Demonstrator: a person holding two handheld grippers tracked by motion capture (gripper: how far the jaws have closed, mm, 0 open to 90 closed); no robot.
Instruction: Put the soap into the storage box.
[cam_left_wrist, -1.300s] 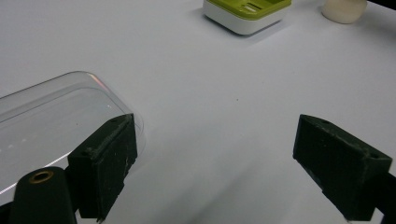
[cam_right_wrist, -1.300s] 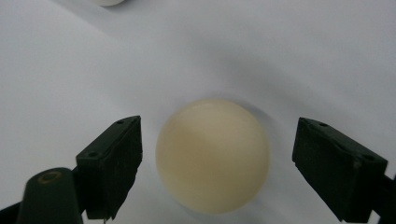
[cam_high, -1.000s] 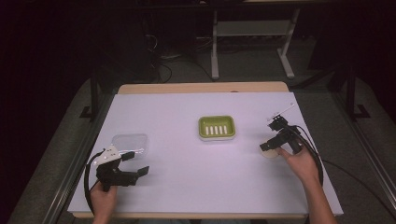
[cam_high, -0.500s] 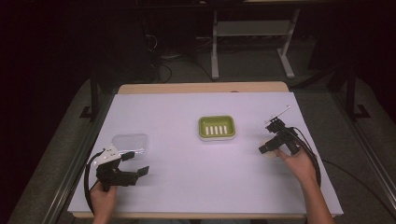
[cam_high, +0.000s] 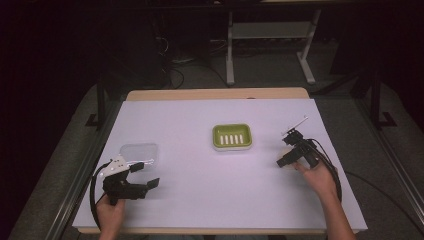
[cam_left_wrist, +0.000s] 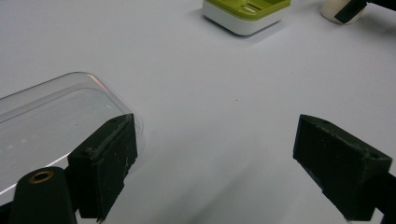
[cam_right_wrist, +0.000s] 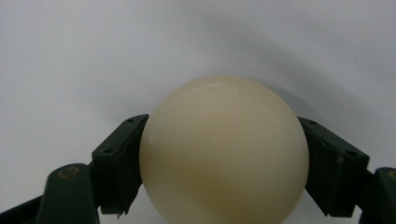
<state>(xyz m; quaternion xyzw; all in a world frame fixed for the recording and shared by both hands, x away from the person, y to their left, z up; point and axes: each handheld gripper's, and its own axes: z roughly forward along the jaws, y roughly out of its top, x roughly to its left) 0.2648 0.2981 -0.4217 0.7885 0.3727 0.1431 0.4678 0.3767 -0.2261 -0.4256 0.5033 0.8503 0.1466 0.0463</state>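
A green soap dish (cam_high: 232, 136) with a slotted top stands mid-table, and its corner shows far off in the left gripper view (cam_left_wrist: 245, 14). My right gripper (cam_high: 287, 155) is at the right side of the table. In its own view (cam_right_wrist: 224, 158) both jaws press on a smooth cream soap bar (cam_right_wrist: 224, 149), low over the white surface. The soap (cam_left_wrist: 336, 9) also appears at the top right of the left gripper view. My left gripper (cam_high: 149, 174) is near the front left, open wide (cam_left_wrist: 215, 163), with nothing between its jaws.
A clear plastic lid or box (cam_high: 140, 153) lies just beyond the left gripper, and its rounded corner (cam_left_wrist: 51, 121) sits beside the left jaw. The white table top (cam_high: 210, 190) has a wooden strip along its far edge. Dark floor and metal frames surround it.
The right gripper has shifted slightly and settled around the cream soap. The left hand and its gripper have stayed where they were.
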